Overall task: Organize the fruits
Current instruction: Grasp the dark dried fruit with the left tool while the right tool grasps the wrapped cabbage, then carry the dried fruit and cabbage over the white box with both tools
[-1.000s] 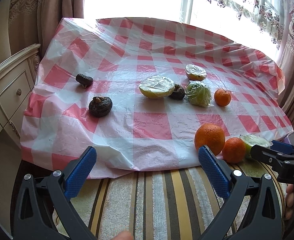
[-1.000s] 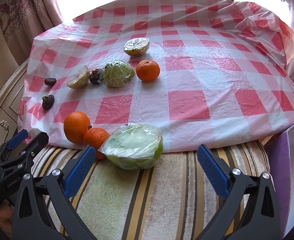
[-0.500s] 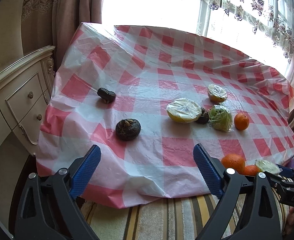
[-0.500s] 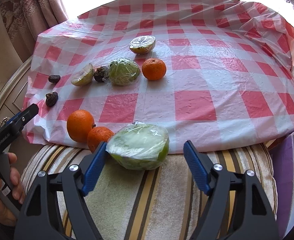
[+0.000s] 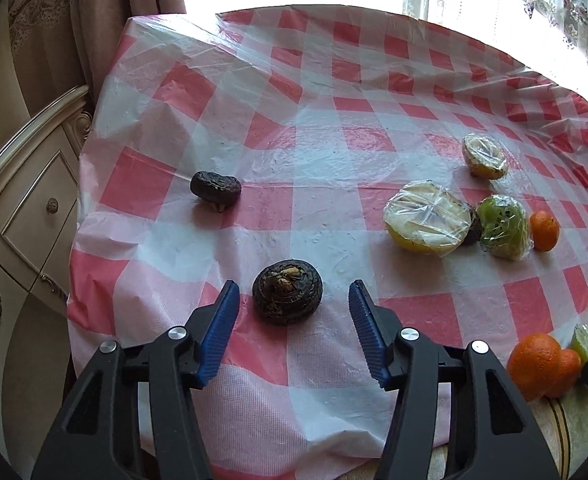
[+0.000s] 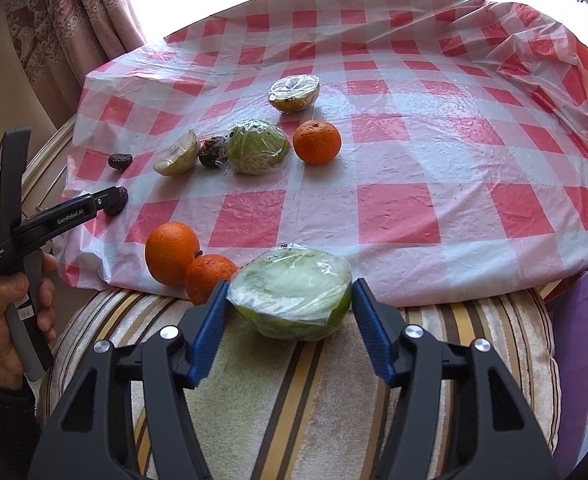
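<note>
My left gripper (image 5: 292, 298) is open, its blue pads on either side of a dark wrinkled round fruit (image 5: 287, 297) on the red-checked cloth (image 5: 334, 148), not touching it. A second dark fruit (image 5: 215, 190) lies farther back left. My right gripper (image 6: 289, 294) is open around a plastic-wrapped green half fruit (image 6: 291, 292) on the striped cushion (image 6: 294, 392); the pads sit right at its sides. Two oranges (image 6: 171, 252) lie just left of it. The left gripper (image 6: 111, 200) also shows in the right wrist view.
Mid-cloth lie a wrapped yellow half fruit (image 5: 426, 224), a small dark fruit (image 6: 211, 152), a wrapped green fruit (image 5: 504, 226), a small orange (image 5: 544, 230) and another wrapped half (image 5: 485, 156). A cream drawer cabinet (image 5: 25, 216) stands left. A purple box (image 6: 580, 340) stands right.
My left gripper has moved forward and left over the cloth until its jaws flank the near dark fruit. My right gripper has moved forward and narrowed around the wrapped green half.
</note>
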The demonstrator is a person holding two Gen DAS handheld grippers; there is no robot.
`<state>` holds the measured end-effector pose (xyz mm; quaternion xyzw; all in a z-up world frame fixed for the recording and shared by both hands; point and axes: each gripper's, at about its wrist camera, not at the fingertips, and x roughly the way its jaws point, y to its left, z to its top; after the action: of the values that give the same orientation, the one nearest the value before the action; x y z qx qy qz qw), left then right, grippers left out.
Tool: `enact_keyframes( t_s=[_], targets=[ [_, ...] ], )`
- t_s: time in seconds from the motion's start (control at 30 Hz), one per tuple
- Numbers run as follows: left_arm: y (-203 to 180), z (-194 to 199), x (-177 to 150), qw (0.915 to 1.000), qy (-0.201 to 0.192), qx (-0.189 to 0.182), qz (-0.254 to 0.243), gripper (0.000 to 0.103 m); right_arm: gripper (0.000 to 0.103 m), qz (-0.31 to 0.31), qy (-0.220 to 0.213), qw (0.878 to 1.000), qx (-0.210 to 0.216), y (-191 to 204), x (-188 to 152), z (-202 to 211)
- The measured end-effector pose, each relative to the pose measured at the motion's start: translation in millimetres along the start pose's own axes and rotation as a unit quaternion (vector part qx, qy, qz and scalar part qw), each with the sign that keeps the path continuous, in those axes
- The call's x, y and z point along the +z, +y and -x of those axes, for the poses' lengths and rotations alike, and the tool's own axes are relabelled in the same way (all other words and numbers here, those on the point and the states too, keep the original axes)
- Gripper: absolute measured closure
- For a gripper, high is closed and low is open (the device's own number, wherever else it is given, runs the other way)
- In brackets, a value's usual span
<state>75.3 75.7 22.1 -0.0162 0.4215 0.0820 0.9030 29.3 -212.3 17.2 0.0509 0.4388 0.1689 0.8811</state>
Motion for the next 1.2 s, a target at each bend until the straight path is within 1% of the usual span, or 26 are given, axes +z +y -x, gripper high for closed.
enact_keyframes(
  t_s=[0.07,0.1,0.17,0.33,0.4,0.5,0.7,0.83,0.97,1.2],
  targets=[
    [-1,-6,1,0.9999,0.012,0.003,-0.008,0.053,0.041,-0.006,-0.003,1.000,-0.001,-4,1,2],
    [-2,-9,1,0.9998,0.017,0.005,-0.011,0.056,0.041,-0.007,-0.004,1.000,-0.001,-5,1,3],
    [-2,-14,1,0.9995,0.026,0.007,-0.014,0.060,0.042,-0.010,-0.008,1.000,-0.001,-7,1,5],
    [1,-18,3,0.9993,0.036,0.001,-0.011,0.063,0.042,-0.014,-0.016,1.000,0.000,-12,1,9],
    [1,-18,3,0.9993,0.036,-0.002,-0.011,0.064,0.042,-0.017,-0.018,1.000,0.000,-14,1,11],
    [-3,-14,1,0.9991,0.035,-0.019,-0.013,0.064,0.042,-0.021,-0.022,1.000,-0.001,-18,1,14],
    [-24,-2,-2,0.9985,0.022,-0.038,-0.031,0.064,0.042,-0.027,-0.025,0.999,-0.003,-27,0,19],
    [-38,-2,-8,0.9967,0.031,-0.064,-0.037,0.064,0.042,-0.032,-0.028,0.999,-0.006,-34,-2,24],
    [-44,-3,-9,0.9954,0.037,-0.082,-0.033,0.064,0.042,-0.038,-0.029,0.999,-0.010,-43,-4,28],
    [-44,-4,-9,0.9953,0.039,-0.085,-0.027,0.063,0.042,-0.046,-0.031,0.998,-0.021,-55,-7,34]
  ],
)
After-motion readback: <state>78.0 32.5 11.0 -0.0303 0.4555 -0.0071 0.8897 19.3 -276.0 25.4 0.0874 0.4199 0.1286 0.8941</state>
